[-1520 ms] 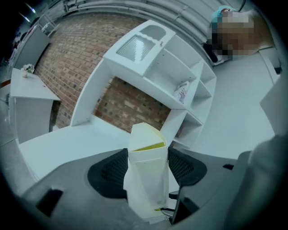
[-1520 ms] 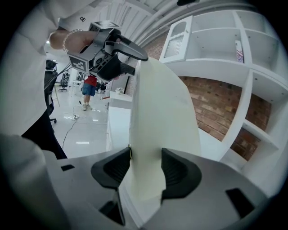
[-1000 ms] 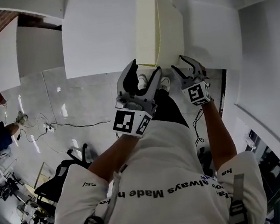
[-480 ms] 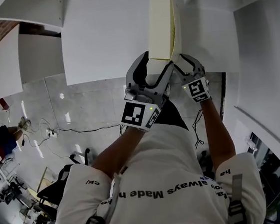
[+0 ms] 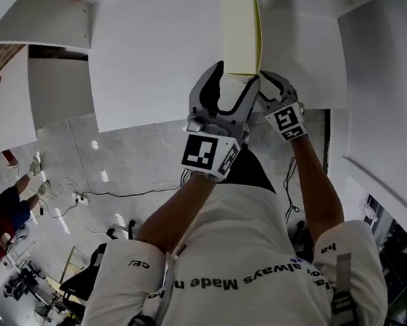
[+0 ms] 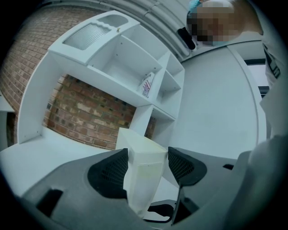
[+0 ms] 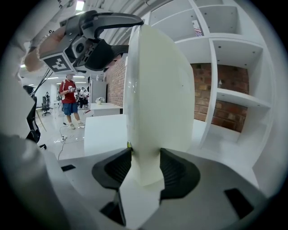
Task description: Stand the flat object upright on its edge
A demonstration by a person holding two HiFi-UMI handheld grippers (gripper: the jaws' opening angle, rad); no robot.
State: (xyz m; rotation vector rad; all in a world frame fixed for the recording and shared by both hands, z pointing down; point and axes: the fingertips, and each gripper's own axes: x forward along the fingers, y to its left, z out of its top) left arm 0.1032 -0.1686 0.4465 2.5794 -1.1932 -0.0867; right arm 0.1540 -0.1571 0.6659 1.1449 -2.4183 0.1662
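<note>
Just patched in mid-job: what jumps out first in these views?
A pale cream flat slab is held upright on edge at the white table's near side. Both grippers pinch its near end: the left gripper across its thickness, and the right gripper beside it, jaws closing on the slab. White open shelving against brick rises behind.

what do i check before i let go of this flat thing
1. flat object standing upright: ok
2. its lower edge seated on the table: cannot tell, hidden by the tongs
3. left tongs clamped on both faces: ok
4. right tongs closing, flat object between the pads: ok
5. flat object would stand with no support: cannot tell
</note>
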